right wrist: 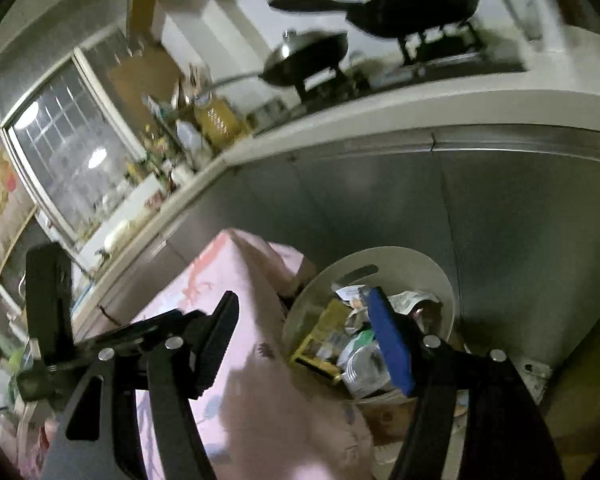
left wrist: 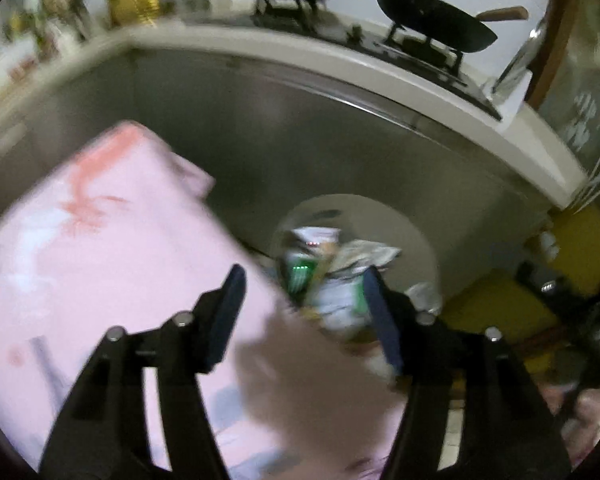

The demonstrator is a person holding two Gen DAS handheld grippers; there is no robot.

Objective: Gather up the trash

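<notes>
A round white trash bin (left wrist: 404,220) stands on the floor against a steel cabinet front, filled with wrappers and paper trash (left wrist: 332,276). It also shows in the right wrist view (right wrist: 416,264), with yellow and white packaging (right wrist: 340,344) inside. My left gripper (left wrist: 304,308) is open and empty, just above and before the bin. My right gripper (right wrist: 304,336) is open and empty, its blue finger (right wrist: 392,344) over the bin's mouth. The left gripper's black body (right wrist: 48,312) shows at the left of the right wrist view.
A pink patterned cloth (left wrist: 100,260) covers a block left of the bin, also in the right wrist view (right wrist: 228,280). The steel cabinet front (left wrist: 280,132) is behind. Pans (left wrist: 432,20) sit on a stove on the counter above. Yellow objects (left wrist: 500,312) lie right of the bin.
</notes>
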